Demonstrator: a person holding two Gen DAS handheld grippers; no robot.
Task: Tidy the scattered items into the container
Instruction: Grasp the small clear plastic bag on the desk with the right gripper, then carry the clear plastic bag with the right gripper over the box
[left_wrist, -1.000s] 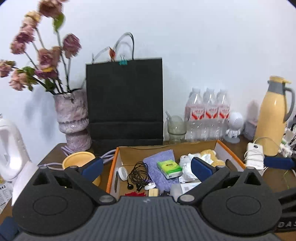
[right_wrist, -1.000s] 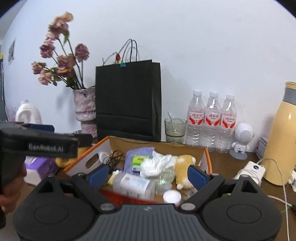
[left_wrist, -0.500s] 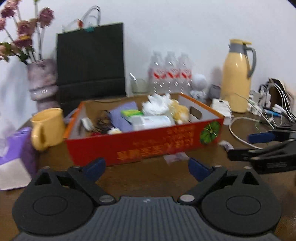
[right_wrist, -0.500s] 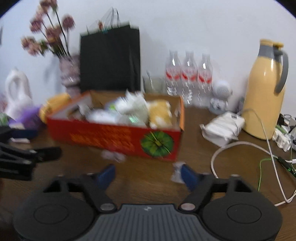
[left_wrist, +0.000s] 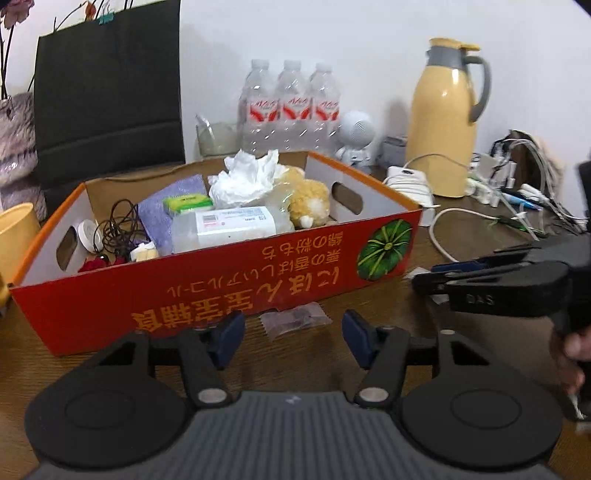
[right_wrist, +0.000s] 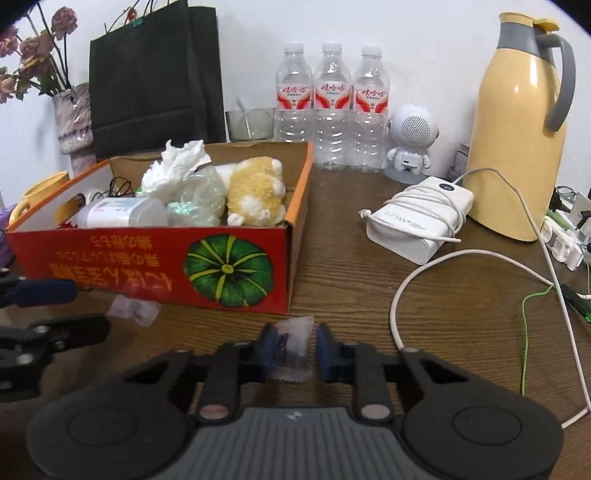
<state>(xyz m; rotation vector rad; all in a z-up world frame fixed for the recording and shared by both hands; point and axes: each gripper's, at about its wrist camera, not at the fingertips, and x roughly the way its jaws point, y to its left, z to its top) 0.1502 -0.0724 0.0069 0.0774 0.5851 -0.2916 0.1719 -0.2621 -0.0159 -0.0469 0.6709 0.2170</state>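
We find the red box (left_wrist: 207, 295) already well filled. Two clear sachets remain on the table. The left gripper (left_wrist: 291, 341), jaws closing but clear, brackets one sachet (left_wrist: 295, 319); the right gripper (right_wrist: 293, 350) has narrowed closely about the other sachet (right_wrist: 293, 345).

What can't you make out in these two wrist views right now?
- Right wrist view: whether the right gripper pads press the clear packet; the pads cover its edges.
- Left wrist view: the other packet contents, too small.
- Both views: the box floor, buried under items.
- Left wrist view: the flower vase, cut off by the edge.
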